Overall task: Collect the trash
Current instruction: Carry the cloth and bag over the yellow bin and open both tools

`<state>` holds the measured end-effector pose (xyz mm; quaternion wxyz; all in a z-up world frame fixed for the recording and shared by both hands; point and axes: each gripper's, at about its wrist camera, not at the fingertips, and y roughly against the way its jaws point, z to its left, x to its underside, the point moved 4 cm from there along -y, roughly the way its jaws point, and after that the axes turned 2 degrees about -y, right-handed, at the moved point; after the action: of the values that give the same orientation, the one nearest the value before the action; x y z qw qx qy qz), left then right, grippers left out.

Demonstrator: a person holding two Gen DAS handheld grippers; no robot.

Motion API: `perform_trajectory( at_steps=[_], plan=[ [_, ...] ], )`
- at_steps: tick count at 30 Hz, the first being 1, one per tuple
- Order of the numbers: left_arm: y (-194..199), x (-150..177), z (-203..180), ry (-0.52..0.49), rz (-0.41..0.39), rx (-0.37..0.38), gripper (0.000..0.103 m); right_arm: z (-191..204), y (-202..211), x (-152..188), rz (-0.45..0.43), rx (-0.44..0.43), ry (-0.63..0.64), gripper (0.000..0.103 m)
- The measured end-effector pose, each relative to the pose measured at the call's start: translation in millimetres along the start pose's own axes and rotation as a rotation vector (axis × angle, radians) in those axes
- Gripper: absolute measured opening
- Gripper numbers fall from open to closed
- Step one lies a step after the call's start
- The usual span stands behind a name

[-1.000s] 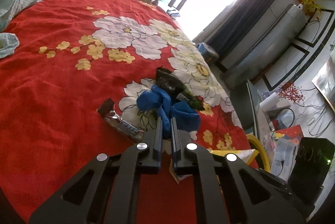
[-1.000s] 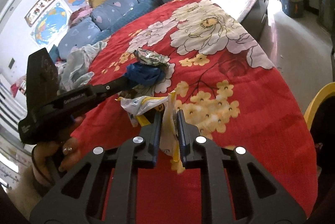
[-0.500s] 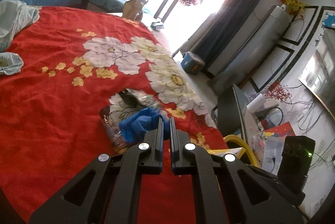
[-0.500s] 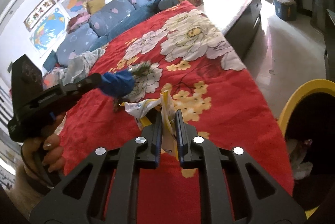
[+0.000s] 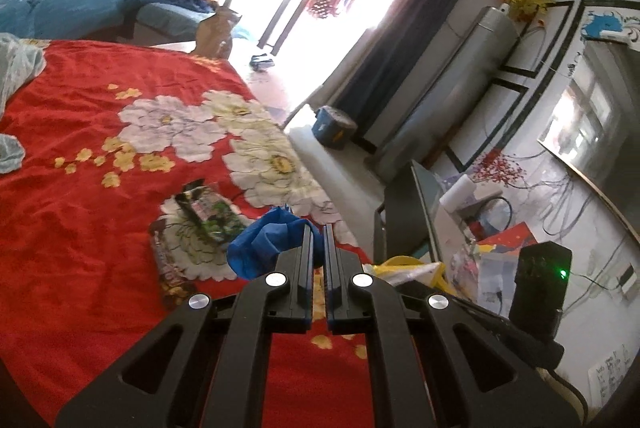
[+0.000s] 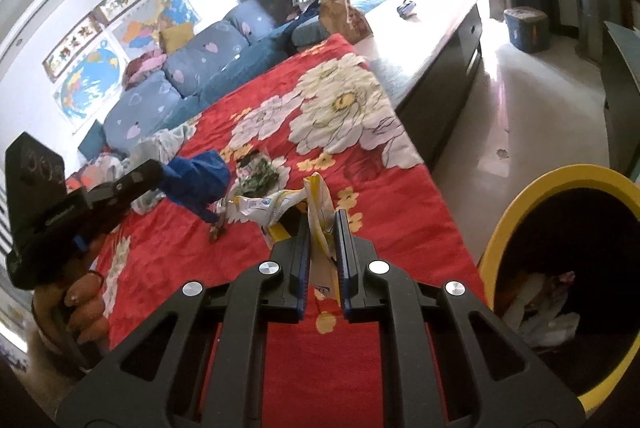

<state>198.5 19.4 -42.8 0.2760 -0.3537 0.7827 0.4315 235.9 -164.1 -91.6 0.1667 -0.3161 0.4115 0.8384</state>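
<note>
My left gripper (image 5: 317, 226) is shut on a crumpled blue wrapper (image 5: 264, 244), held up off the red flowered bedspread (image 5: 80, 220). The same blue wrapper (image 6: 198, 178) shows at the left of the right wrist view, at the tip of the left gripper (image 6: 154, 172). My right gripper (image 6: 322, 218) is shut on a white and yellow wrapper (image 6: 280, 206), which hangs above the bedspread (image 6: 380, 220). A green foil packet (image 5: 210, 214) and a brown snack bar wrapper (image 5: 170, 268) lie on the bed. A yellow-rimmed bin (image 6: 532, 188) with trash inside stands at the right, off the bed's edge.
A person's hand (image 6: 80, 304) grips the left tool. Crumpled pale cloth (image 5: 16, 76) lies at the bed's far left. Blue sofa cushions (image 6: 168, 88) stand behind the bed. A blue box (image 5: 334, 126) sits on the floor; a cluttered desk (image 5: 480, 228) stands to the right.
Both grippers have risen off the bedspread with their wrappers and shifted toward the bed's edge. The yellow bin has come further into the right wrist view.
</note>
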Motion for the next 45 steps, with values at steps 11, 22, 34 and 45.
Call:
perform_trajectory(
  at_steps=[11, 22, 34, 45],
  plan=[
    [-2.6, 6.1, -32.5, -0.064, 0.025, 0.050, 0.004, -20.3, 23.4, -13.7, -0.061, 0.025, -0.044, 0.008],
    [-9.5, 16.2, -59.1, -0.121, 0.057, 0.092, 0.004, -48.3, 50.8, -19.0, -0.119, 0.065, -0.105, 0.008],
    [-25.0, 32.1, -95.4, -0.197, 0.107, 0.145, 0.004, -84.6, 75.2, -21.7, -0.168, 0.144, -0.164, 0.008],
    [-37.7, 50.1, -123.4, -0.262, 0.153, 0.181, 0.004, -118.2, 95.4, -17.7, -0.208, 0.223, -0.226, 0.008]
  ],
)
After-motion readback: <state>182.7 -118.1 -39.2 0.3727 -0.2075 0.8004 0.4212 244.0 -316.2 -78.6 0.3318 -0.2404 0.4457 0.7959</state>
